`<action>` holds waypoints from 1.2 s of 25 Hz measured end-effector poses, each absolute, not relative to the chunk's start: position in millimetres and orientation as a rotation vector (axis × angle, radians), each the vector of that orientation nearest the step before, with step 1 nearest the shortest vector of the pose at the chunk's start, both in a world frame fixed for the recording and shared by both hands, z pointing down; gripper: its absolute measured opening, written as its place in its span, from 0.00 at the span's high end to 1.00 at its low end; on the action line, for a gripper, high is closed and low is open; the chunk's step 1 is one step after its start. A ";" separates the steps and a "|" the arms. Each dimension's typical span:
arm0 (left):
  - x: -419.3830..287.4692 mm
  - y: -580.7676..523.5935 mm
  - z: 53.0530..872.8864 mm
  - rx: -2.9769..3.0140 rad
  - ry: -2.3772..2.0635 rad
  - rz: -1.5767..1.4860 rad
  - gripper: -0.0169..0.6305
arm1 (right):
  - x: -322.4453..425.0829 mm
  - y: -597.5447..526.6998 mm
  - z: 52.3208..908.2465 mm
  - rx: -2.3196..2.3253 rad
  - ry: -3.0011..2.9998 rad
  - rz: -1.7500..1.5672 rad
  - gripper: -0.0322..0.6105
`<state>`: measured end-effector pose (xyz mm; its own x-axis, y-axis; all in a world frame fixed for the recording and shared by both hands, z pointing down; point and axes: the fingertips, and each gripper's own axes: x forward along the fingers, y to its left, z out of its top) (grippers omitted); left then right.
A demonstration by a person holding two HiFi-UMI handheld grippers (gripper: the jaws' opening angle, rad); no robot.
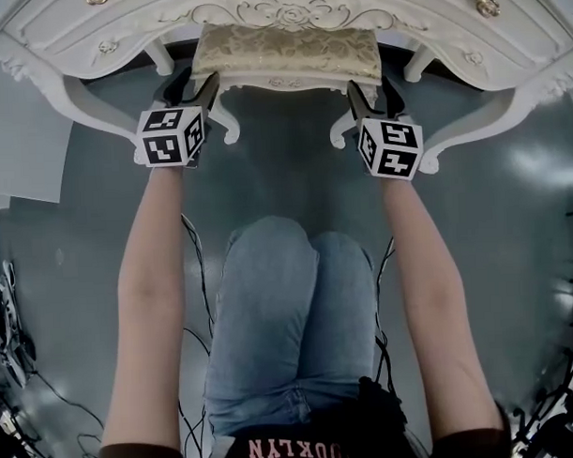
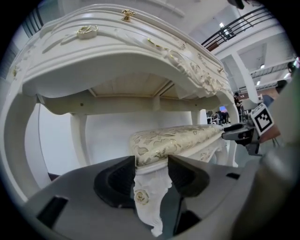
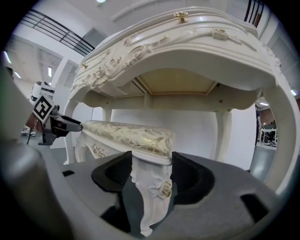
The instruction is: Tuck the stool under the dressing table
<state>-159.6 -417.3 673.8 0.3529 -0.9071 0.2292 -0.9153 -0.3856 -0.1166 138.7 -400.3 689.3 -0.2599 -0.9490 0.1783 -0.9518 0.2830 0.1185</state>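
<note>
Handling: the cream carved-wood stool with gold-patterned padded seat (image 1: 285, 52) reads as rigid and fairly heavy, its carved ornament chip-prone, so the solid near corners, where leg meets seat rail, are the sound hold; the left gripper (image 1: 197, 87) and right gripper (image 1: 374, 96) each clamp one there. It stands partly under the white ornate dressing table (image 1: 288, 9), between its curved front legs (image 1: 95, 110), near edge projecting. Those legs flank its path closely; black cables (image 1: 195, 264) lie on the floor behind.

The right gripper (image 3: 151, 172) clamps its dark jaws on a carved leg of the white wooden stool (image 3: 126, 136) with gold-patterned cushion, under the ornate white dressing table (image 3: 187, 51), the left gripper (image 3: 75, 125) at its far end.
</note>
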 end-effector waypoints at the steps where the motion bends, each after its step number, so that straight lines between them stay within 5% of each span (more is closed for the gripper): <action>1: -159.6 -418.0 673.4 2.563 -1.731 0.396 0.64 | 138.6 -402.0 688.9 1.764 -2.341 0.014 0.56; 30: -153.3 -439.4 675.4 2.659 -1.872 0.088 0.65 | 149.5 -434.0 693.8 1.984 -2.388 -0.029 0.56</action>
